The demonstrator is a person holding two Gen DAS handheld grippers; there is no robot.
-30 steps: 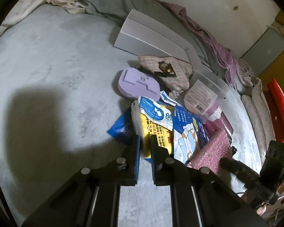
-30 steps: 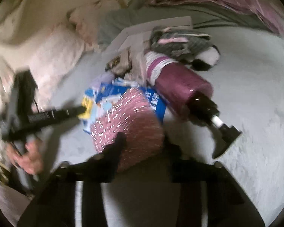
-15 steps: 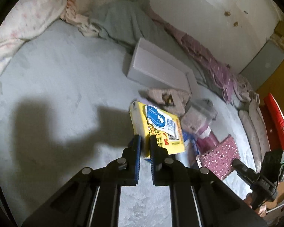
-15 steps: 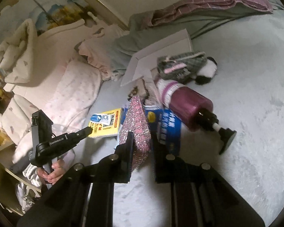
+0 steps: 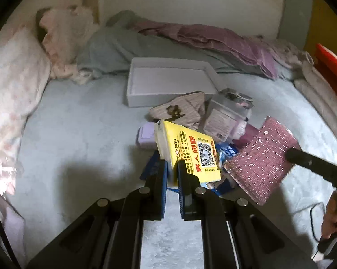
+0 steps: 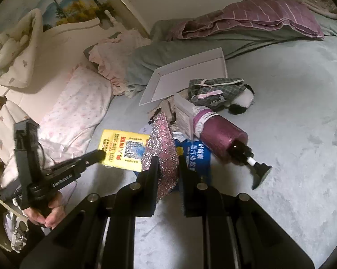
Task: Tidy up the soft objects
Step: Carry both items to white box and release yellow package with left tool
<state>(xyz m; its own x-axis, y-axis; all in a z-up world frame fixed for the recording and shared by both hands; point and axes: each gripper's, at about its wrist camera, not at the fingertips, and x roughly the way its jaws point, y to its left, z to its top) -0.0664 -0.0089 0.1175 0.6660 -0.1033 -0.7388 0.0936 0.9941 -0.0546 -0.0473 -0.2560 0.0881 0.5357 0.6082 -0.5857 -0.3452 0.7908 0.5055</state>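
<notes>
A: The left gripper [image 5: 172,170] has its fingers pinched on the bottom edge of the flat yellow tissue packet [image 5: 190,154], holding it clear above the pile on the grey bedspread [image 5: 78,145].

B: And the right gripper [image 6: 167,168] clamps the pink glittery sponge cloth [image 6: 162,148], also held up, right beside the packet. The shallow white cardboard tray [image 5: 168,83] sits behind the pile.

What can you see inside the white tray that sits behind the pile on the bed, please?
The white tray shows only its bare pale floor and low walls; nothing lies in it. In the right wrist view, the pile hides its near corner, and the checked pouch sits just outside the rim.
</notes>
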